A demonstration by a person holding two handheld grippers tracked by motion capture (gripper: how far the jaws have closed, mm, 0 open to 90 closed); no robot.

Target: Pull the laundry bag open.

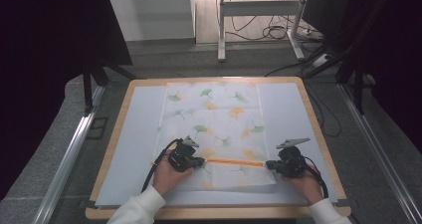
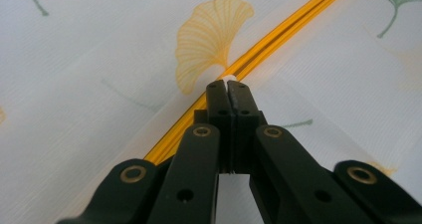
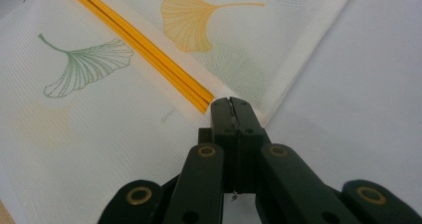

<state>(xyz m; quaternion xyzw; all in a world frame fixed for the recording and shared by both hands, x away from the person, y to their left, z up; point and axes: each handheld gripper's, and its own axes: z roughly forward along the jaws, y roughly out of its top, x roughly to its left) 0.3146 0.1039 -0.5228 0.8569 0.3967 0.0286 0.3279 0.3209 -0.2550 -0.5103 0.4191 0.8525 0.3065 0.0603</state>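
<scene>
Mesh bag point(image 1: 219, 129), orange zipper point(image 1: 234, 162) closed

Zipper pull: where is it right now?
The zipper pull sits at the left end of the orange zipper, near the bag's front edge, pinched in the left hand-held gripper.

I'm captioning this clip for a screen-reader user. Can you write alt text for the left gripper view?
The left gripper, its two black jaws shut, pinches a small white tab on an orange zipper. The zipper runs diagonally across a white mesh bag printed with yellow and green ginkgo leaves.
</scene>
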